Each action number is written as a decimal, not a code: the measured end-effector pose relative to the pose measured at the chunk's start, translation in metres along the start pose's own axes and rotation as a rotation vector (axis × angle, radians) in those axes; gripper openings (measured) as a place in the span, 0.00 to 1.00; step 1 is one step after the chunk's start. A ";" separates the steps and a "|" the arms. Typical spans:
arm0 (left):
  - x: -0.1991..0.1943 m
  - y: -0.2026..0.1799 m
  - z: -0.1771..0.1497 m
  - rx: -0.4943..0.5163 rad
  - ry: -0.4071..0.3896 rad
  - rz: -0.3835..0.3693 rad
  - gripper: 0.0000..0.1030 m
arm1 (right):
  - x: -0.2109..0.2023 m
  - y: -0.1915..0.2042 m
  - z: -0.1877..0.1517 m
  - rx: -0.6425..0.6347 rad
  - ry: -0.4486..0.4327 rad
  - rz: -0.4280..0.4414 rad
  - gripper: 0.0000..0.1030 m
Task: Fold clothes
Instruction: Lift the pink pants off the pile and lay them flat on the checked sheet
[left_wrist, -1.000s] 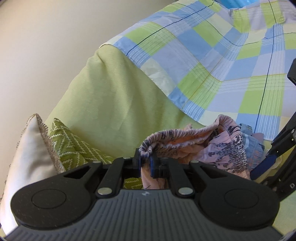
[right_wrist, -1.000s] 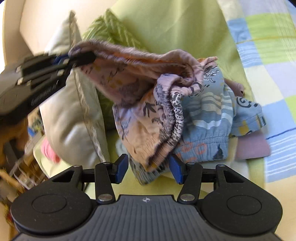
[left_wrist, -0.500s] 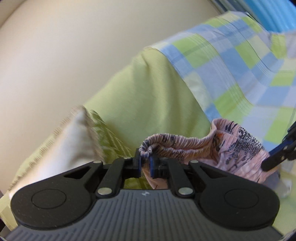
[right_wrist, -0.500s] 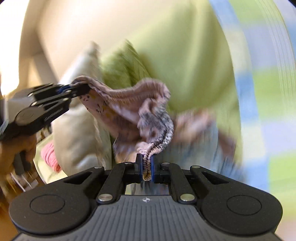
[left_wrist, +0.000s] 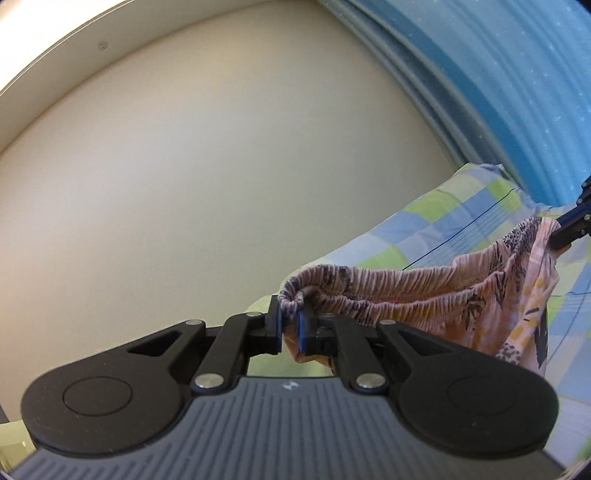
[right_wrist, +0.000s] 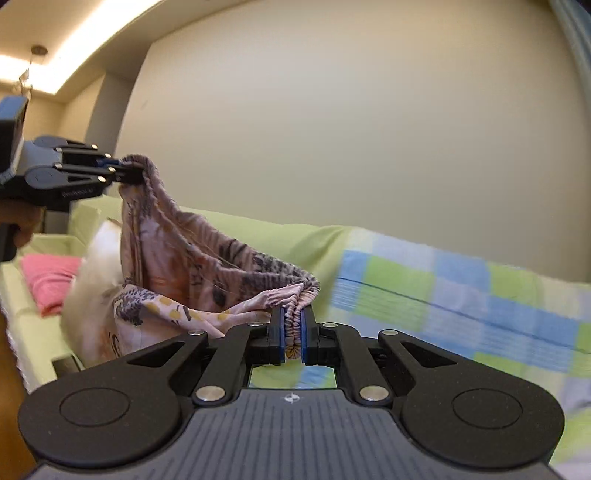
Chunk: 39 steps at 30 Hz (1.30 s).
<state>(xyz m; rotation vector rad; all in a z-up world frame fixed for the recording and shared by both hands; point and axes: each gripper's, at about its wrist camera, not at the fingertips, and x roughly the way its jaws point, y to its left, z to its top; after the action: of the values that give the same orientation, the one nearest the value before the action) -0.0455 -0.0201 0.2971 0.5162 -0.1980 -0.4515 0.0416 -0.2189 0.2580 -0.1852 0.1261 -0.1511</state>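
While airborne: one garment (left_wrist: 424, 291), two clamped tools.

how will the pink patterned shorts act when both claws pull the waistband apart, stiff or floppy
Likely floppy: the pink patterned shorts sag in a curve between the left claw and the right claw, and the fabric hangs in loose folds. The gathered waistband looks elastic, so it should stretch and then spring back. They probably weigh little, since pinching the band alone holds them up.

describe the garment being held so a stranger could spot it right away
Above the green couch with its checked sheet, the shorts hang between the left gripper and right gripper. Only they are pink, with dark prints and a gathered elastic waistband.
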 end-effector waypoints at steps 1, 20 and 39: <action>-0.007 -0.012 0.005 -0.004 -0.010 -0.025 0.07 | -0.017 -0.006 -0.004 -0.005 0.006 -0.029 0.07; 0.102 -0.190 0.036 -0.137 0.019 -0.426 0.07 | -0.106 -0.150 -0.058 -0.055 0.166 -0.389 0.07; 0.406 -0.343 -0.192 -0.319 0.563 -0.530 0.32 | 0.082 -0.386 -0.310 0.185 0.497 -0.501 0.49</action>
<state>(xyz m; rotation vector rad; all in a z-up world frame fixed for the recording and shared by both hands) 0.2444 -0.3910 -0.0149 0.3587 0.5591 -0.8150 0.0261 -0.6610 0.0213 0.0125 0.5587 -0.7063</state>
